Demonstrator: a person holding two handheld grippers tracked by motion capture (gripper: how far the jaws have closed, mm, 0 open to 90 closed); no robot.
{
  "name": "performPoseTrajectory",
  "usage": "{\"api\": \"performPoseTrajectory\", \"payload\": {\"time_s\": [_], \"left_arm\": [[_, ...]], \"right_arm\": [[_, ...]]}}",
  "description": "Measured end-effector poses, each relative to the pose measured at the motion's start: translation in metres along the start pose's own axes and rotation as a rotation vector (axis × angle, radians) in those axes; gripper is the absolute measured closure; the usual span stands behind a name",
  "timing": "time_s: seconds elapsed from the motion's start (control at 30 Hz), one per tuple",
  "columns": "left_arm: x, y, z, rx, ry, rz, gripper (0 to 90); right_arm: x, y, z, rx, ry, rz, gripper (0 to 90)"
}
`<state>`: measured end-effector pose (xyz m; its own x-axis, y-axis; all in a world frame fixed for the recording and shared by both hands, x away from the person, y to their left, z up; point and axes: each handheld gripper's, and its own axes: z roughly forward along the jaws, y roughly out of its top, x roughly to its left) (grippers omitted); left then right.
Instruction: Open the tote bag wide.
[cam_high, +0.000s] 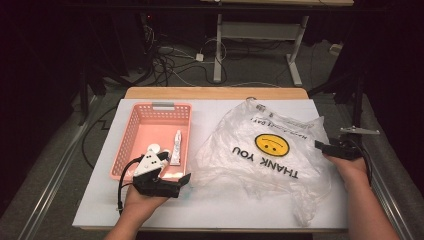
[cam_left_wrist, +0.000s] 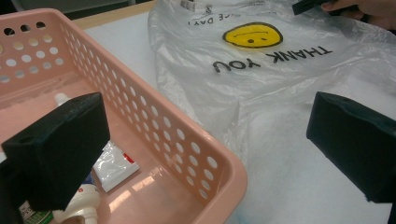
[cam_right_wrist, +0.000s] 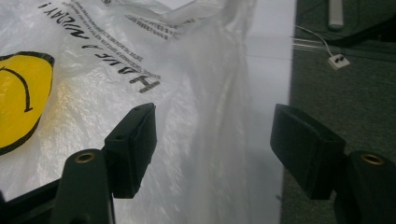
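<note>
I see a white counter (cam_high: 100, 200) on a wooden top, dark cabled floor beyond. The crumpled clear plastic bag with a yellow smiley (cam_high: 265, 150) lies at three o'clock of the pink perforated plastic basket (cam_high: 131, 131). My left gripper (cam_high: 186, 179) and right gripper (cam_high: 318, 144) both show jaws apart, empty.

Clear crinkled plastic bag (cam_high: 260, 150) printed with yellow smiley and black lettering; pink perforated plastic basket (cam_high: 129, 135); white tabletop (cam_high: 215, 200).

Clear plastic bag (cam_high: 260, 150), crumpled flat on white table, yellow smiley, "THANK YOU" print upside down.
</note>
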<state>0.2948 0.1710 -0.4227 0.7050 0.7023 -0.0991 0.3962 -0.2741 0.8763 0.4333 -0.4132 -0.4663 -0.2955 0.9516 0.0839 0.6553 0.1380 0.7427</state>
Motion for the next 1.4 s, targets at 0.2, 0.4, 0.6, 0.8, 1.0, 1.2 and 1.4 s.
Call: {"api": "performPoseTrajectory", "payload": {"time_s": [0.2,0.4,0.6,0.8,1.0,1.2,1.4], "left_arm": [[0.001,-0.001,-0.001,0.001,-0.001,-0.006,0.0],[0.0,-0.001,-0.001,0.001,-0.003,-0.007,0.0],[0.0,-0.001,0.0,0.001,-0.01,-0.011,0.0],[0.002,-0.001,0.002,0.009,-0.012,-0.013,0.0],[0.005,0.0,0.003,0.003,-0.013,-0.022,0.0],[0.01,0.001,0.002,-0.013,-0.016,-0.031,0.0],[0.009,0.002,0.001,-0.024,-0.019,-0.023,0.0]], "right_arm": [[0.007,0.004,0.015,0.066,0.028,-0.068,47.6],[0.016,0.002,0.015,0.056,0.041,-0.104,87.9],[0.019,-0.002,0.011,0.053,0.041,-0.058,90.0],[0.008,-0.004,0.002,0.035,-0.017,0.0,90.0],[-0.005,0.005,0.0,0.001,-0.065,0.049,90.0],[-0.014,0.009,-0.005,-0.06,-0.146,0.127,90.0],[-0.017,-0.008,-0.029,-0.09,-0.191,0.156,90.0]]}}
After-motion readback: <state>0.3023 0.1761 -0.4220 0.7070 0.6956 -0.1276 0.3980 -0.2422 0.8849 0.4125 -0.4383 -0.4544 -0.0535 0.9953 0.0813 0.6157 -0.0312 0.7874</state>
